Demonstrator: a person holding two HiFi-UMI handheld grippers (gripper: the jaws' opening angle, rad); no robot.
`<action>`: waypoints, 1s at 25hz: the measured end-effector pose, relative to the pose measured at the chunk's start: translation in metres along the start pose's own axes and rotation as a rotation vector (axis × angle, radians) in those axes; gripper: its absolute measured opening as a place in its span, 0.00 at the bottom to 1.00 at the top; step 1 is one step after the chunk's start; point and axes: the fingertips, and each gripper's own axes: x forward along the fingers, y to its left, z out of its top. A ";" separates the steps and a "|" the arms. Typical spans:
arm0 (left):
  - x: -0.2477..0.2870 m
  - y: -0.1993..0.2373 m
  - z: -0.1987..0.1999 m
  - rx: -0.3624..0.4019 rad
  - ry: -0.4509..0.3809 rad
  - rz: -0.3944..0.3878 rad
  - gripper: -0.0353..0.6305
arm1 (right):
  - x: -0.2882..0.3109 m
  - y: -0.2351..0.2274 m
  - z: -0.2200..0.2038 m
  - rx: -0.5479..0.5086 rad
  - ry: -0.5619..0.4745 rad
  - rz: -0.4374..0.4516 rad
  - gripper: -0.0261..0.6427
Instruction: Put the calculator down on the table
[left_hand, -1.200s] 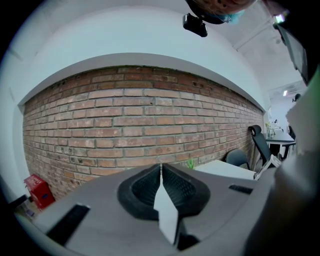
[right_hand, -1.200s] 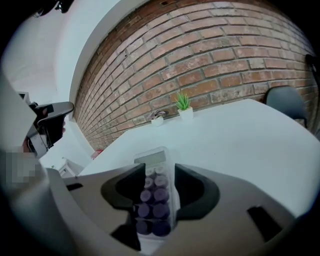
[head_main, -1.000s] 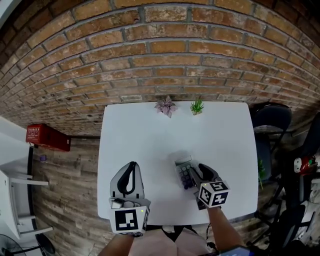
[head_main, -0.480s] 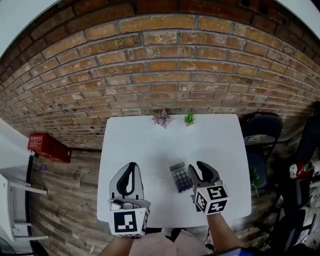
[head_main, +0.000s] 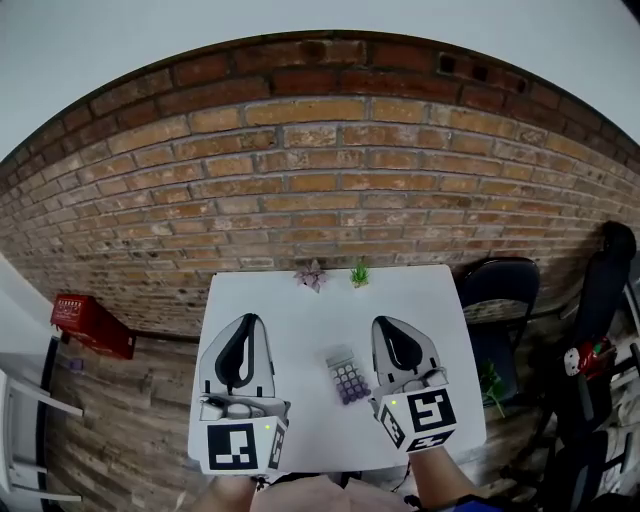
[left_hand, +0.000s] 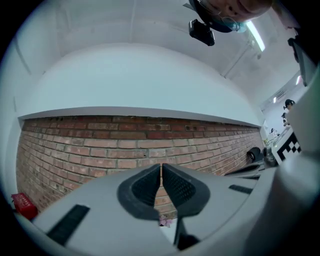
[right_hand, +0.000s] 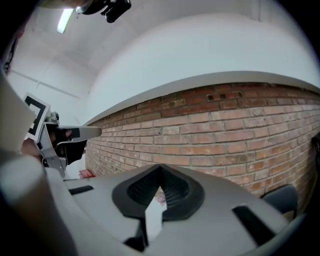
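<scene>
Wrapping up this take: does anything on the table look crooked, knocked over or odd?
Nothing stands out. The calculator lies flat on the table, slightly turned; the pink plant and green plant stand at the far edge.

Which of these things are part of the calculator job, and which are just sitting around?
Part of the job: calculator, lying on the white table; left gripper and right gripper, both shut and empty.
Just lying about: pink plant, green plant, red box, black chair.
</scene>
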 end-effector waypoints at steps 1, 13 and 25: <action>0.000 -0.001 0.005 0.001 -0.009 -0.003 0.09 | -0.002 0.001 0.007 -0.012 -0.014 -0.002 0.04; -0.007 -0.013 0.015 -0.011 -0.029 -0.031 0.09 | -0.017 0.011 0.030 -0.028 -0.072 0.018 0.03; -0.019 -0.007 0.012 -0.024 -0.026 -0.021 0.09 | -0.026 0.021 0.028 -0.029 -0.071 0.010 0.03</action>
